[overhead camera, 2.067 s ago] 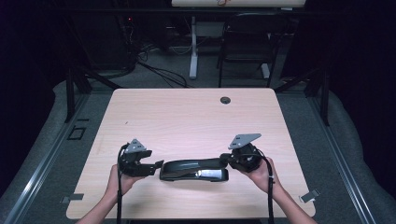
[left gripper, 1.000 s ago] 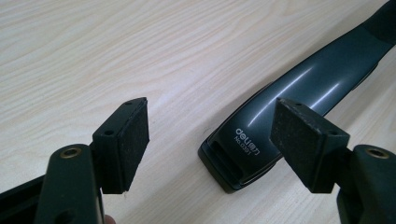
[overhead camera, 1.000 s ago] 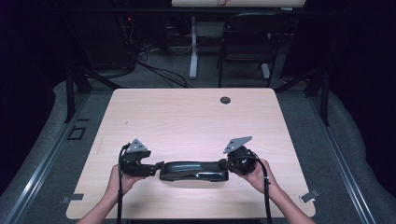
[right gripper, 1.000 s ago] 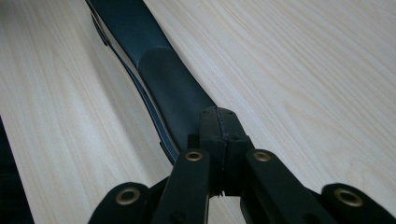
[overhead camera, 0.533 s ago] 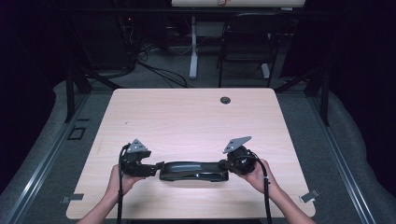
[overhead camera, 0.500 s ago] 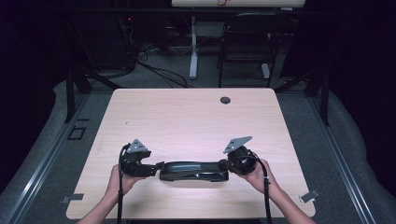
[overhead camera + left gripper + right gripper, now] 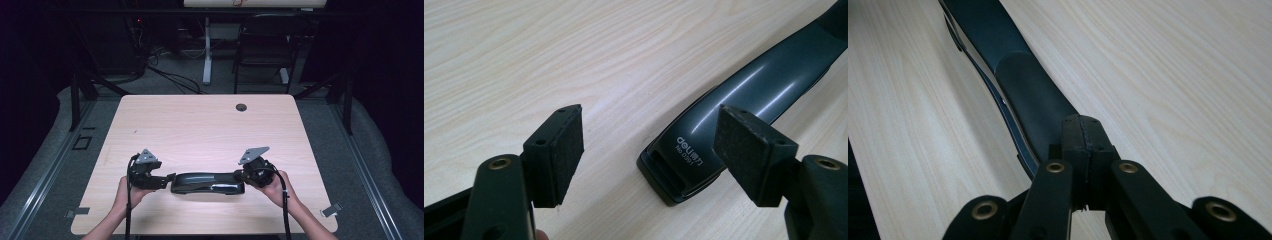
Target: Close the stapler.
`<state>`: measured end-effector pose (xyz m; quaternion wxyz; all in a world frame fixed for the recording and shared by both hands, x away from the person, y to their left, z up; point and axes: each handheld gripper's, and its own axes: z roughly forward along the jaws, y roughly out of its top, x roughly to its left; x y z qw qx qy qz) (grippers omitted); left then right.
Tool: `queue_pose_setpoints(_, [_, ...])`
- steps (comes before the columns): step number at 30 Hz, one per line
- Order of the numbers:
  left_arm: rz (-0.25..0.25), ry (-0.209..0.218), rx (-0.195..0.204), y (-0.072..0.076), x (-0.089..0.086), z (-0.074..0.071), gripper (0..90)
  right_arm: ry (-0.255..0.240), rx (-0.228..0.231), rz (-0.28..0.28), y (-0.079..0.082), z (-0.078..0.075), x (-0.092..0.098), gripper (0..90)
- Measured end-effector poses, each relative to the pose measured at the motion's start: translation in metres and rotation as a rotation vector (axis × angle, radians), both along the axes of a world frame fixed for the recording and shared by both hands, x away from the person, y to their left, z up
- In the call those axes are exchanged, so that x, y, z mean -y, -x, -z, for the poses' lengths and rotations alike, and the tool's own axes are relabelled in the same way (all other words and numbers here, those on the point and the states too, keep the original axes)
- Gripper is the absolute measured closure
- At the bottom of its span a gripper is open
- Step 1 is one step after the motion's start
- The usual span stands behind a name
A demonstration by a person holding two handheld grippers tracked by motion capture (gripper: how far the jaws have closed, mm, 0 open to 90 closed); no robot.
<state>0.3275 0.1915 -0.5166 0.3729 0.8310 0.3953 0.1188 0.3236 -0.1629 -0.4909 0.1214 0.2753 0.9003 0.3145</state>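
Since two seconds back the right gripper (image 7: pixel 241 175) has slid in, jaws clenched empty atop the stapler (image 7: pixel 207 183) at the table's (image 7: pixel 210 125) 6 o'clock edge; the released left gripper (image 7: pixel 167 180) should straddle its end squarely before closing.

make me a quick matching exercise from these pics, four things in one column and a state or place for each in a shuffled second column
Column one
1. left gripper
2. right gripper
3. long dark grey glossy plastic stapler
4. small round dark hole in the pale wooden table

Column two
A. jaws shut, pads pressed together, over one end of the long tool
B. near the table's far edge, apart from both hands
C. lying flat between the two grippers
D. jaws apart, nothing gripped, one end of the tool just ahead

Pairs: 1-D, 2-A, 3-C, 4-B
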Motion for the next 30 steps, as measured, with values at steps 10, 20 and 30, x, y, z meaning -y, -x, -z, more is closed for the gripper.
queue_pose_setpoints(10, [-0.003,-0.01,0.003,0.0,0.001,0.0,25.2,-0.008,0.044,0.001,0.002,-0.012,-0.004,89.5])
queue_pose_setpoints(20, [-0.001,-0.008,0.003,0.0,0.0,0.0,24.6,-0.013,0.044,0.014,0.004,-0.015,-0.006,77.6])
queue_pose_setpoints(30, [0.007,-0.011,-0.001,0.0,-0.001,0.0,24.2,-0.037,-0.002,0.033,0.005,-0.017,-0.005,40.5])
